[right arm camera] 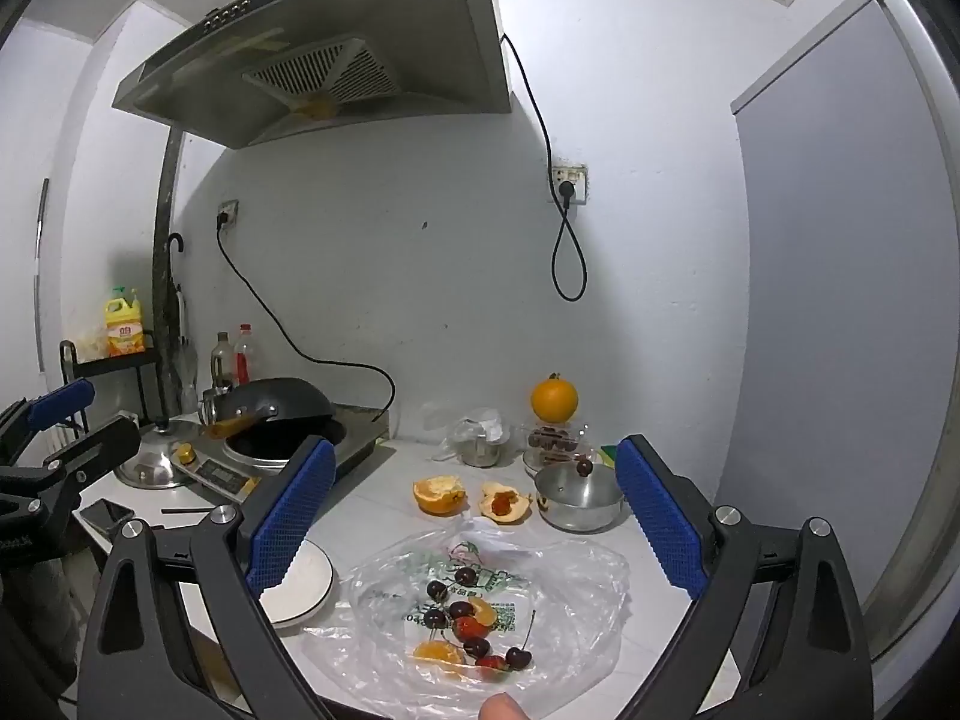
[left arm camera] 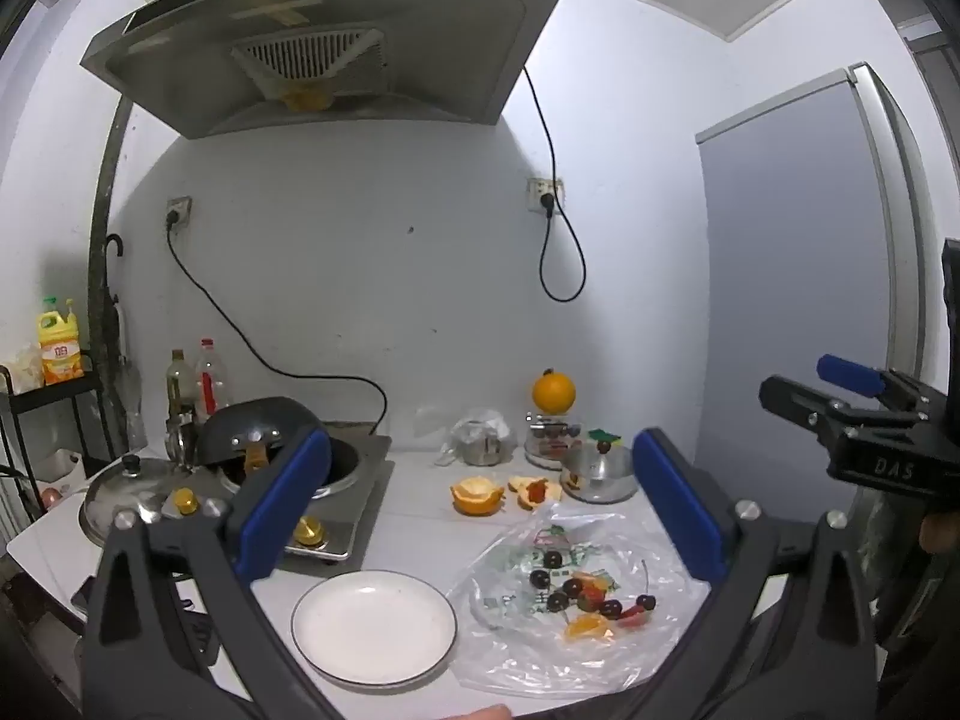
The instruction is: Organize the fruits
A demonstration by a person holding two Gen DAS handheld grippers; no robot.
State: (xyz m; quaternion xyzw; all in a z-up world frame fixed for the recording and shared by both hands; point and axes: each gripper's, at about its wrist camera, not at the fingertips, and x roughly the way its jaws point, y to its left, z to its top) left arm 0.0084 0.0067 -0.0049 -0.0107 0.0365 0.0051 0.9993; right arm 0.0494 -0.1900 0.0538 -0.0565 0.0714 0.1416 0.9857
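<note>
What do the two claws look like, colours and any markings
Both claws are alike: black angular plastic arms with triangular cut-outs and silver round bolts, each finger ending in a blue textured pad. The left claw shows this in its own view; the right claw carries faint "DAS" lettering on its body.

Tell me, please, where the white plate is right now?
The white plate sits empty at the counter's near edge, left of the plastic bag of fruit, in front of the stove.

Plate [right arm camera: 300, 594] half hidden behind right tool's left finger [right arm camera: 288, 516]; bag print [right arm camera: 474, 570] too small to read; fingertip [right arm camera: 501, 708] cut off at bottom edge.
</note>
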